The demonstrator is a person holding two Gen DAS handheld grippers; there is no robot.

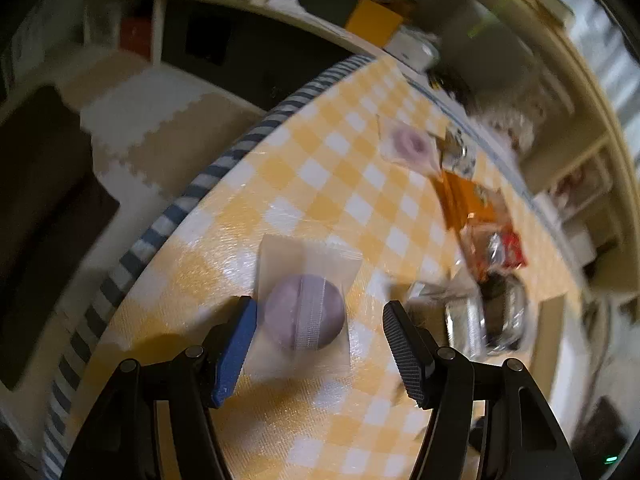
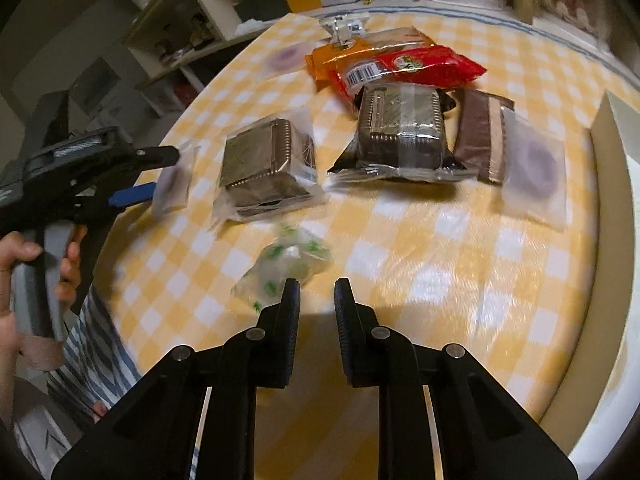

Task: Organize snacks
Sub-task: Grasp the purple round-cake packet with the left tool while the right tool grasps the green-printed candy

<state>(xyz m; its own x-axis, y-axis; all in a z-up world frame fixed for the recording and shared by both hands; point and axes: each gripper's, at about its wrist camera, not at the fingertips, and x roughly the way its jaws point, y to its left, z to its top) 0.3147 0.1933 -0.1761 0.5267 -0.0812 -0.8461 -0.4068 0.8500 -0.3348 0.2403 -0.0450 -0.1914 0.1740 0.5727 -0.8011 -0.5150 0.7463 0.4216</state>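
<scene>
My left gripper (image 1: 318,322) is spread wide around the purple pastry packet (image 1: 305,312) near the table's (image 1: 224,216) left edge; that slippery film could slide off. On the right, my right gripper (image 2: 317,294) hangs released, empty, beside the green-printed candy bag (image 2: 286,266).

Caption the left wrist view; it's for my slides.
Open left gripper straddling a wrapped purple pastry on the checked table.
</scene>
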